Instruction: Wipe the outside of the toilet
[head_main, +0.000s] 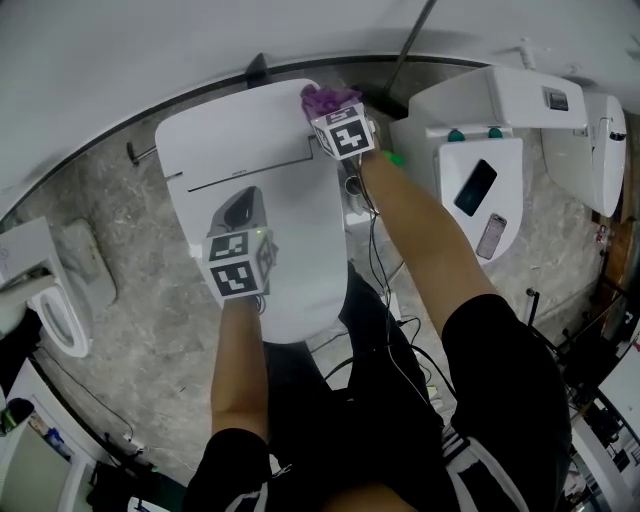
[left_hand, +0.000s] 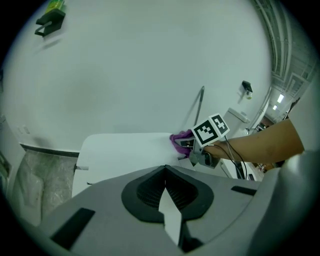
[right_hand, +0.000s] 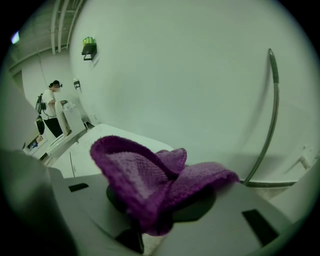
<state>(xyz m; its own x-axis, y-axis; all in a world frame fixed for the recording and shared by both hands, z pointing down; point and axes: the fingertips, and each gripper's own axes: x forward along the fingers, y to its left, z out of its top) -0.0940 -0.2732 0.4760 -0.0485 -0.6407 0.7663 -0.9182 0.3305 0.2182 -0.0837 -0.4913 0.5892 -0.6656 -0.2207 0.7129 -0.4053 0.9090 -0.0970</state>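
Note:
The white toilet (head_main: 285, 270) stands in the middle of the head view with its lid closed, its tank top (head_main: 225, 135) against the wall. My right gripper (head_main: 335, 110) is at the tank's back right corner, shut on a crumpled purple cloth (head_main: 328, 98). In the right gripper view the cloth (right_hand: 155, 177) fills the jaws of that gripper (right_hand: 160, 202). My left gripper (head_main: 240, 205) hovers over the lid just in front of the tank, shut, with nothing held. Past the left gripper (left_hand: 166, 186) in its own view, the cloth (left_hand: 178, 140) lies on the tank.
A second toilet (head_main: 455, 105) stands to the right with two phones (head_main: 475, 186) on its lid, and another fixture (head_main: 592, 150) lies beyond it. A white fixture (head_main: 55, 300) sits at the left. A grey pipe (head_main: 412, 42) rises behind. Cables (head_main: 385, 300) trail down. A person (right_hand: 50, 107) stands far off.

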